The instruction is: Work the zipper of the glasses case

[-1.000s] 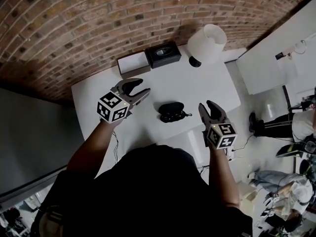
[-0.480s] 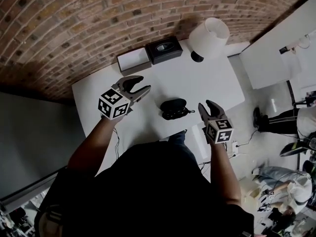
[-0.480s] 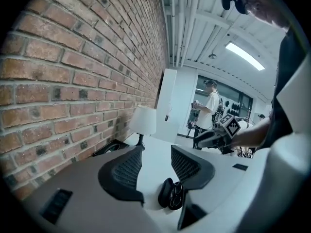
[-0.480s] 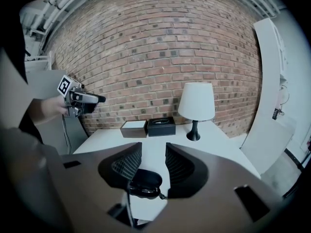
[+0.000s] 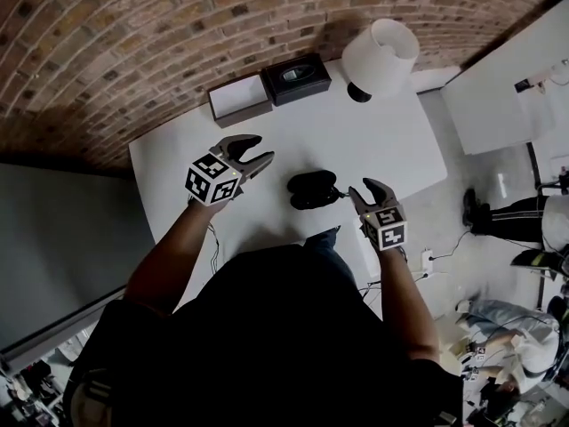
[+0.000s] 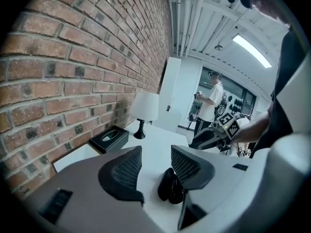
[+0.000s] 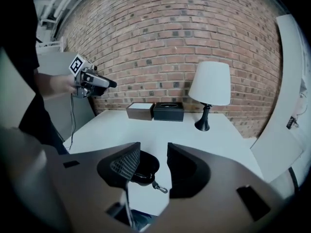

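Both have come down near the black glasses case (image 5: 313,189) on the white surface (image 5: 382,136): the left claw (image 5: 258,152) open and empty, the right claw (image 5: 369,188) just opened wider, so no zipper work yet.

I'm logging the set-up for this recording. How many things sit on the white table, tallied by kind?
Boxes: 2
Lamp: 1
Glasses case: 1
Total: 4
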Available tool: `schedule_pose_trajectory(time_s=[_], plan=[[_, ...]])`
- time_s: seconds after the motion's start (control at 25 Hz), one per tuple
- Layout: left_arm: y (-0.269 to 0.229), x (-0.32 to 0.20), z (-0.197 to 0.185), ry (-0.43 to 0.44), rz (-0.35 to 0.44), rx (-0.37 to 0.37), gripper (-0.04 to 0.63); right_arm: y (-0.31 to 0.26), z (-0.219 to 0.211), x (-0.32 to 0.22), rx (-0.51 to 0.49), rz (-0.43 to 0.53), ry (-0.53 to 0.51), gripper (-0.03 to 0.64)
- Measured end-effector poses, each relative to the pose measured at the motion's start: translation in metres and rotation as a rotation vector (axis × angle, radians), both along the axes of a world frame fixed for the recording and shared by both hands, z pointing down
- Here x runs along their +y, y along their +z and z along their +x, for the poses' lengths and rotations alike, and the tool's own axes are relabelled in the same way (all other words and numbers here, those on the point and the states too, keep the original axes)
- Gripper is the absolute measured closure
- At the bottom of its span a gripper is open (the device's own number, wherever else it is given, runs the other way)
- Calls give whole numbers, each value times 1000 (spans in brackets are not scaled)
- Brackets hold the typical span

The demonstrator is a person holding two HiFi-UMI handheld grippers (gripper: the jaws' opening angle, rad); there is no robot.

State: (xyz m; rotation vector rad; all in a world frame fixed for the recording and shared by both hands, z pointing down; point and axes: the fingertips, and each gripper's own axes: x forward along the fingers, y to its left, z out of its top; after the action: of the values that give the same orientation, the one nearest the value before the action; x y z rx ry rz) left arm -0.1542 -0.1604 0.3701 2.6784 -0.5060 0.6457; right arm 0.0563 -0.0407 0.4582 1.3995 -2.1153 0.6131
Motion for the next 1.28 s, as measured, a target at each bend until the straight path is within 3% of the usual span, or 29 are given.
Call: schedule_pose_trajectory(time_s=[0.28, 0.72, 1.04, 1.28], plan=[[42, 7, 10, 27, -70, -55, 390, 43, -25, 11, 51, -52, -210, 430], [102, 11, 27, 56, -151, -120, 390, 105, -40, 28, 146, -161, -426, 430], [150, 20, 40, 96, -217, -169, 390, 140, -45, 36, 200, -221, -537, 431], [181, 34, 50, 158, -258, -213, 390, 157, -43, 42, 203, -242, -547, 439]])
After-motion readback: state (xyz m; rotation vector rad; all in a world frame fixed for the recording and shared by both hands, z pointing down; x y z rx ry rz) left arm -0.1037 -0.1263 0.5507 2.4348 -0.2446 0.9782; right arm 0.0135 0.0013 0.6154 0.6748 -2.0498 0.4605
